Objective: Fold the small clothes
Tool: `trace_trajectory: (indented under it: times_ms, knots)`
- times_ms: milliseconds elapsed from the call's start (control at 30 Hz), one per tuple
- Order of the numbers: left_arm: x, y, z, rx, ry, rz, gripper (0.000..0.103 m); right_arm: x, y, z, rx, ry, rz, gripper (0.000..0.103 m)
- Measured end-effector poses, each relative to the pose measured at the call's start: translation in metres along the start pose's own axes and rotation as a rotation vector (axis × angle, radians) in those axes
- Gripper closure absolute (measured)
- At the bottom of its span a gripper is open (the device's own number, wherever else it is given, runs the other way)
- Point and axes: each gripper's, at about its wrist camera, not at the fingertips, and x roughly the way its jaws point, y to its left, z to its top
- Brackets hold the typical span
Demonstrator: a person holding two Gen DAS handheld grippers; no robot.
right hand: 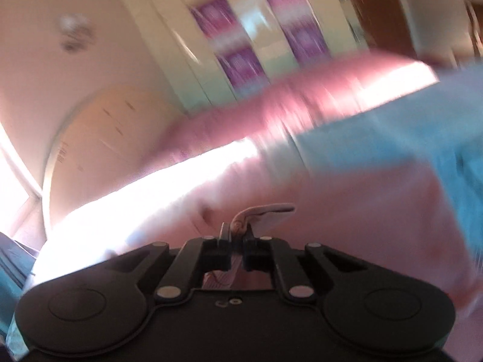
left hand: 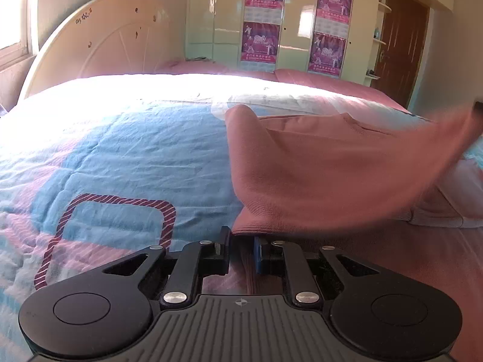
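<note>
**Pink garment held at two points over the bed**

Pinching the near hem of the dusty-pink knit garment, the left gripper has its jaws nearly together on the cloth. The right gripper is clamped on a bunched pink fabric edge; that view is blurred. The garment drapes across the blue-and-pink quilted bed. Beyond the bed stand a cream headboard and a pale wardrobe with purple posters.
</note>
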Motion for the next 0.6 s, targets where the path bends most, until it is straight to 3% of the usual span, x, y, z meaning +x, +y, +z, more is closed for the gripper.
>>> trace_trajectory:
  times_ms: [67, 100, 167, 300, 467, 600]
  knots:
    - [-0.002, 0.000, -0.002, -0.008, -0.001, -0.005, 0.088, -0.022, 0.005, 0.005, -0.041, -0.102, 0.025, 0.097]
    - [-0.003, 0.001, -0.003, -0.014, -0.002, -0.007, 0.088, -0.019, -0.002, 0.000, -0.057, -0.076, -0.027, 0.097]
    - [-0.005, 0.002, -0.004, -0.017, -0.002, -0.010, 0.088, 0.003, -0.029, -0.016, 0.011, 0.065, -0.114, 0.097]
    - [-0.010, 0.001, -0.006, -0.002, 0.005, -0.009, 0.088, 0.006, -0.046, -0.032, 0.051, 0.072, -0.129, 0.097]
    - [-0.013, 0.001, -0.007, -0.007, 0.010, -0.010, 0.088, -0.001, -0.050, -0.025, 0.042, 0.044, -0.139, 0.097]
    - [-0.013, 0.003, -0.007, -0.018, 0.013, -0.017, 0.088, 0.002, -0.060, -0.038, 0.043, 0.098, -0.169, 0.097]
